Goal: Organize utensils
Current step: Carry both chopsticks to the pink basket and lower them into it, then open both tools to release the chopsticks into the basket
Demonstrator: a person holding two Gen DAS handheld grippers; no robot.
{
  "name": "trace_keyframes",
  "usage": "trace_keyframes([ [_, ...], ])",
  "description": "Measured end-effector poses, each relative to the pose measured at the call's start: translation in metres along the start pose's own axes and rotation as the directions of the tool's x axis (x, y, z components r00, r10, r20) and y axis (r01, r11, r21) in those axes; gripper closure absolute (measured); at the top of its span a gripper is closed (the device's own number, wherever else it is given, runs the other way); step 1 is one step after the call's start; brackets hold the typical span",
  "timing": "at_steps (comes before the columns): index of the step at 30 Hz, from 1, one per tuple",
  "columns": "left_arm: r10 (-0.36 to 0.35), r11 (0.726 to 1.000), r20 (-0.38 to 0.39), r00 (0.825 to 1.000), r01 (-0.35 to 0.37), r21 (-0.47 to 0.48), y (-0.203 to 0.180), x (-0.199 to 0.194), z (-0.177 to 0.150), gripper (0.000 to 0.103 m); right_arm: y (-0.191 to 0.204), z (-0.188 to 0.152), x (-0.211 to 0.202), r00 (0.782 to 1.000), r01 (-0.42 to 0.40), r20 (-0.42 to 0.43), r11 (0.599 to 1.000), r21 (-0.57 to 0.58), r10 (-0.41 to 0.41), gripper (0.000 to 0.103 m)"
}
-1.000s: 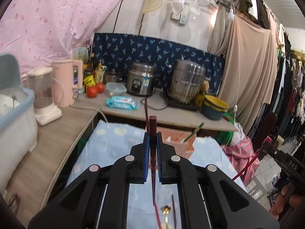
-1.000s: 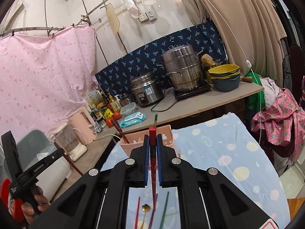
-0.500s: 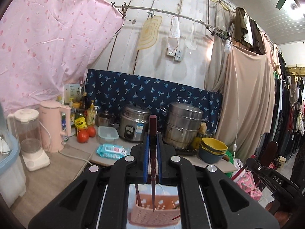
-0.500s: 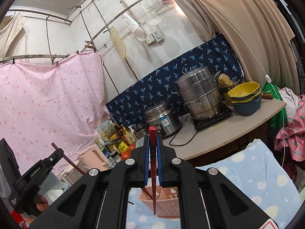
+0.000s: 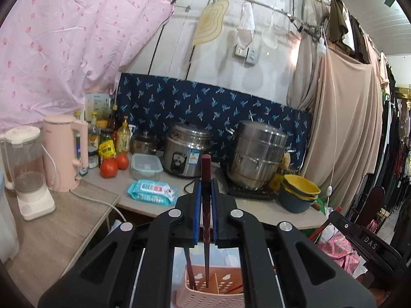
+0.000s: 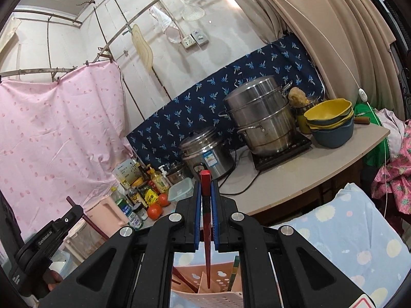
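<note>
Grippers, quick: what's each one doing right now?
Left gripper: shut on a dark red chopstick.
Right gripper: shut on a bright red chopstick.

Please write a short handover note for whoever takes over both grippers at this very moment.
Left gripper: shut on a dark red chopstick, tip down over the pink basket.
Right gripper: shut on a red chopstick, tip down over the same basket.
Done: some chopsticks already stand in the basket, one green.
Left: lower and release both. Whether more utensils remain outside cannot be seen.
</note>
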State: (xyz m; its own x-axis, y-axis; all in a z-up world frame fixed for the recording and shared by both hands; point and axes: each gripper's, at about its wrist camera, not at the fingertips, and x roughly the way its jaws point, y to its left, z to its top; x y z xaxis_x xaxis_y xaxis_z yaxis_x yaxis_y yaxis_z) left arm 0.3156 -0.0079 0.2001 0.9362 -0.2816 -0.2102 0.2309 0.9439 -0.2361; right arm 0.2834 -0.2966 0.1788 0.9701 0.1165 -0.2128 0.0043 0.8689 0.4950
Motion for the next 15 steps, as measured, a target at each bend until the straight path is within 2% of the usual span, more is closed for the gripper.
trace_keyframes([
  [8,0.014,1.0,-0.077,0.997,-0.014,0.008,0.002,0.016,-0.029,0.096,-0.005,-0.031,0.018,0.996,0.016,-0.09,0.999,-0.037,-0.019,0.096],
  [13,0.019,1.0,-0.093,0.995,-0.019,0.005,0.004,0.019,-0.034,0.096,-0.004,-0.038,0.023,0.992,0.025,-0.12,0.998,-0.065,-0.033,0.095],
  [15,0.02,1.0,-0.101,0.995,-0.02,0.001,0.005,0.02,-0.035,0.095,-0.005,-0.038,0.022,0.992,0.033,-0.122,0.997,-0.064,-0.041,0.091],
])
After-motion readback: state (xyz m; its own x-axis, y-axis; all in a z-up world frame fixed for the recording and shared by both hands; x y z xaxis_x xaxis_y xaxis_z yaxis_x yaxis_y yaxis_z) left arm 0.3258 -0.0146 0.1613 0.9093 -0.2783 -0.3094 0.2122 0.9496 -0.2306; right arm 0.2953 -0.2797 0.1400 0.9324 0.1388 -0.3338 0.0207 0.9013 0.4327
